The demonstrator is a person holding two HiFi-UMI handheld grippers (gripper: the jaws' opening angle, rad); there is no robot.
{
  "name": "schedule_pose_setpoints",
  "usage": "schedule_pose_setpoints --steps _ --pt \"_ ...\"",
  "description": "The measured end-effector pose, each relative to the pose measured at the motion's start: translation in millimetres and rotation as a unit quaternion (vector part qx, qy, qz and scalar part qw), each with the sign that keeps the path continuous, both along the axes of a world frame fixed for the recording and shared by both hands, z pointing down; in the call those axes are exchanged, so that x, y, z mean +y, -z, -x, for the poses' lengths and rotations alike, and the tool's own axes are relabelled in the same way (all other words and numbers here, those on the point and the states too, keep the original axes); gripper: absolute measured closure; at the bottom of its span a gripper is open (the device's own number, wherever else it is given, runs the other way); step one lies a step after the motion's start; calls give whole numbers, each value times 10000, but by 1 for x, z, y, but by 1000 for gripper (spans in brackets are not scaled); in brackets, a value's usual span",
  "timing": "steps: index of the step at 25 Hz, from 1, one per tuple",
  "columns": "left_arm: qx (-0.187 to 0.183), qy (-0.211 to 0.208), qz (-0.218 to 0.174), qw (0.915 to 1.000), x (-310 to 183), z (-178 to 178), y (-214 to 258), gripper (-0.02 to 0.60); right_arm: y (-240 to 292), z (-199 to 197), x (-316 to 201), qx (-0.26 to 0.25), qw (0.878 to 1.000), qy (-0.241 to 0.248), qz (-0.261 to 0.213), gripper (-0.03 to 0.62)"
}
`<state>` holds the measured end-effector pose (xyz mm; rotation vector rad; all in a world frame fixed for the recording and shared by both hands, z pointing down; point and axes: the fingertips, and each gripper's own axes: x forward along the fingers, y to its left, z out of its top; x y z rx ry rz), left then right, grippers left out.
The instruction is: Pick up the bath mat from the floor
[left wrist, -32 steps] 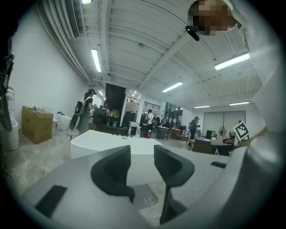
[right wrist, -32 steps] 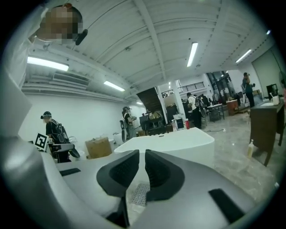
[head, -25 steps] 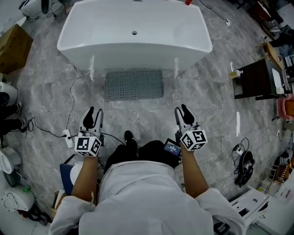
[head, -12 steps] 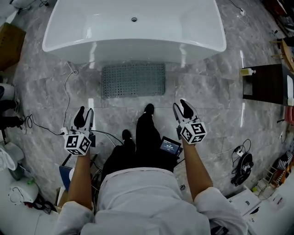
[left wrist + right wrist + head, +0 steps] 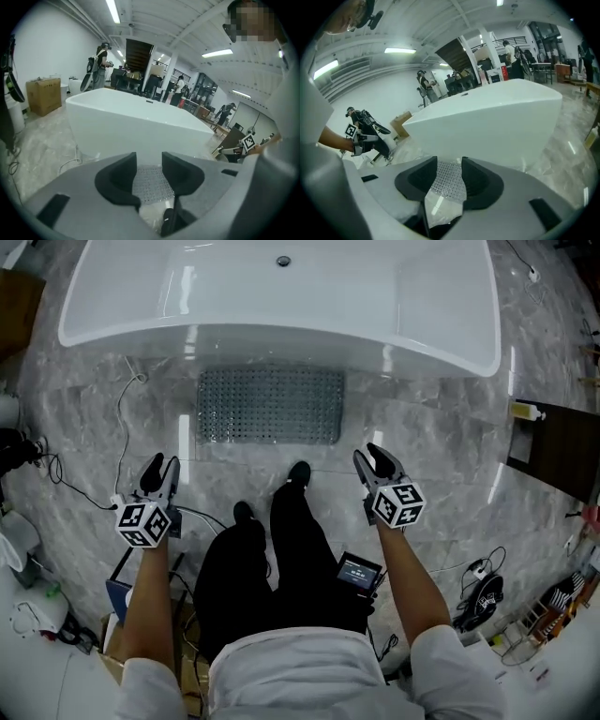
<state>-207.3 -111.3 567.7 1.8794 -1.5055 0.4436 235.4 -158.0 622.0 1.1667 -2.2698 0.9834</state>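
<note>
bath mat (image 5: 270, 407) on floor (image 5: 441, 437), ahead of left gripper (image 5: 162, 466), right gripper (image 5: 367, 454) fingers (image 5: 385, 466)

The grey studded bath mat (image 5: 270, 407) lies on the grey marble floor (image 5: 427, 442), just in front of the big white bathtub (image 5: 281, 301).

White short-sleeved shirt (image 5: 300, 676), black trousers (image 5: 291, 563), black shoes (image 5: 298, 472); black left claw (image 5: 159, 468), right claw (image 5: 376, 457), marker cubes (image 5: 143, 524).
</note>
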Motion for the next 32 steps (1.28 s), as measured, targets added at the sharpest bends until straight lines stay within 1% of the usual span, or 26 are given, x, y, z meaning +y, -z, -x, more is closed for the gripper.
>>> schedule_pose_setpoints --steps 2,4,6,8,9,11,12,13,14,16,18,21,24,25,28,32 --pt "27 27 296 9996 -3 5 -36 407 -31 -10 -7 44 9997 -49 230 413" --pt "77 80 606 9981 -3 13 -75 406 -66 -19 -13 21 9987 -215 467 413" --pt "300 214 958 9947 -1 23 -118 399 -104 -28 -16 -215 9949 -657 732 413" --pt "569 437 1279 9892 3 33 -162 391 -146 -37 -15 -428 9863 -1211 1035 413" --pt "630 522 1408 9867 6 38 -184 390 -167 -43 -14 -439 9813 -1469 1166 413" --pt "622 572 1615 9832 8 47 -224 390 -205 -54 -13 -364 9716 -1933 1316 413" --pt "612 538 1705 9820 8 51 -243 390 -222 -55 -14 -301 9692 -2044 1342 413" --pt "637 470 1799 9805 7 53 -261 390 -238 -52 -15 -225 9695 -2023 1361 413" --pt "702 379 1904 9785 8 53 -278 390 -253 -46 -14 -142 9720 -1887 1391 413" --pt "826 158 2106 9739 9 50 -311 388 -282 -31 -9 33 9785 -1461 1455 414" --pt "812 -3 2211 9719 7 50 -341 384 -308 -21 -5 231 9836 -1056 1447 421" --pt "758 30 2319 9698 9 55 -381 385 -347 -19 1 508 9865 -588 1443 424" --pt "674 48 2431 9676 10 61 -415 385 -390 -24 -3 801 9846 -47 1555 425" --pt "625 6 2441 9677 9 63 -426 385 -404 -27 -6 891 9833 56 1588 425" --pt "435 -127 2439 9687 7 71 -456 385 -444 -37 -21 1058 9812 31 1615 425" --pt "277 -63 2514 9675 2 88 -502 385 -485 -53 -30 1225 9775 -63 1713 424"
